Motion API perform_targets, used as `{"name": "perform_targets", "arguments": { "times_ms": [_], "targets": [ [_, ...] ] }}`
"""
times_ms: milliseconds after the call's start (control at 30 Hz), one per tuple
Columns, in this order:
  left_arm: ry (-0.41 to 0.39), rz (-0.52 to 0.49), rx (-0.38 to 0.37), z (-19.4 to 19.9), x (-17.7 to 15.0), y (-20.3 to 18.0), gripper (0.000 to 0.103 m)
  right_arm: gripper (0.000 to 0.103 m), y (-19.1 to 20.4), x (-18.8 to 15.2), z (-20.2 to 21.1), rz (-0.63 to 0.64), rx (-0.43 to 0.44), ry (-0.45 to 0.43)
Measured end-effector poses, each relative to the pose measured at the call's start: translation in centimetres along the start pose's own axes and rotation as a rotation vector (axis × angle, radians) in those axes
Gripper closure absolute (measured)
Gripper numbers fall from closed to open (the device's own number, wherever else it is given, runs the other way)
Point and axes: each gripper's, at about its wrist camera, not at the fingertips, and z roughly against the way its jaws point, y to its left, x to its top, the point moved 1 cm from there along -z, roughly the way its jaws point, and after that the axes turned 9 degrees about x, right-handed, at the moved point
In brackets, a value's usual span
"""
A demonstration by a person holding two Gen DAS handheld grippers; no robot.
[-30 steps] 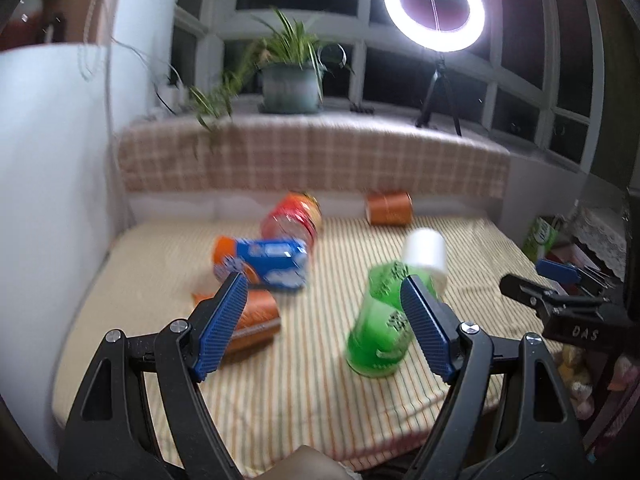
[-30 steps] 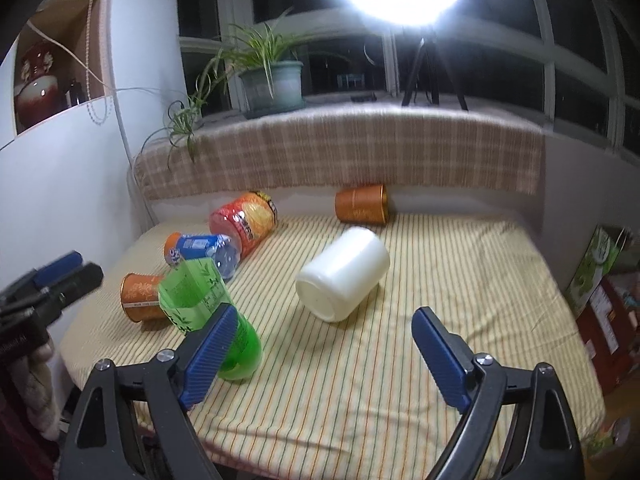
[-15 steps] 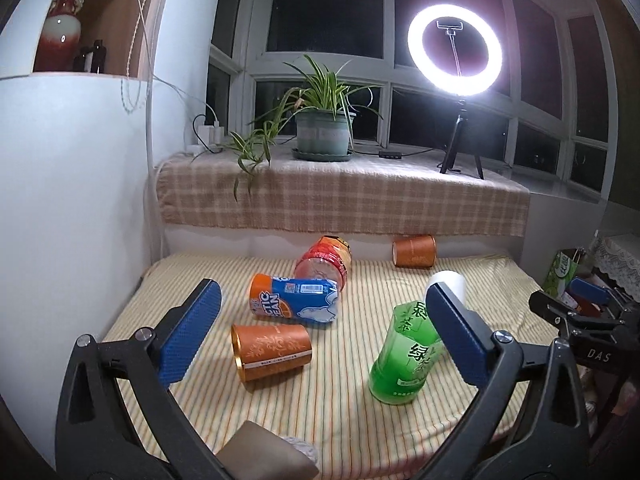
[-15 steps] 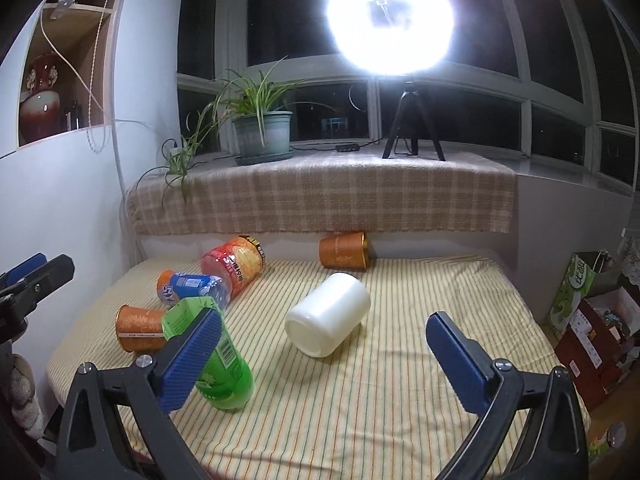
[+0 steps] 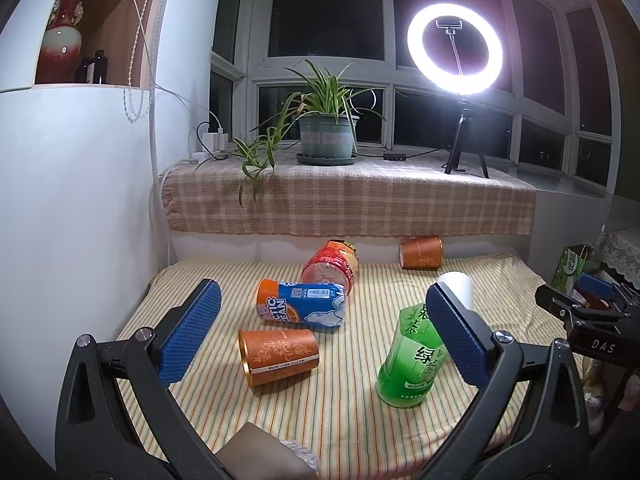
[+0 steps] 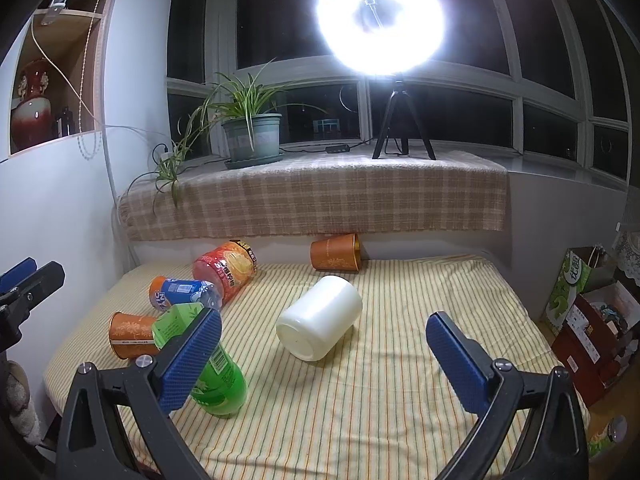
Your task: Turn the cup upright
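Several cups lie on their sides on a striped cloth. A white cup [image 6: 320, 322] lies in the middle, its base toward me; it also shows in the left wrist view [image 5: 457, 286]. An orange cup [image 5: 280, 354] lies near the front left, also in the right wrist view [image 6: 130, 333]. Another orange cup [image 5: 421, 253] lies at the back, also in the right wrist view [image 6: 335, 258]. My left gripper [image 5: 322, 336] is open and empty, above the front of the cloth. My right gripper [image 6: 322, 356] is open and empty, just short of the white cup.
A green bottle [image 5: 414, 354] stands tilted at the front, a blue bottle [image 5: 302, 306] and a red bottle [image 5: 330, 266] lie on their sides. A plaid-covered ledge [image 5: 348, 204] with a plant pot [image 5: 326, 140] and ring light [image 5: 454, 48] is behind. White wall at left.
Both grippers have pulled back and risen, so more of the room shows. Both stay open. The cups and bottles have not moved.
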Motion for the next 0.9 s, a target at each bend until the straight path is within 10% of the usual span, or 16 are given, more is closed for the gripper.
{"name": "perform_targets", "arguments": {
  "times_ms": [900],
  "targets": [
    [0.004, -0.001, 0.001, -0.32, -0.12, 0.72, 0.000, 0.000, -0.33, -0.39, -0.45, -0.008, -0.006, 0.004]
  ]
}}
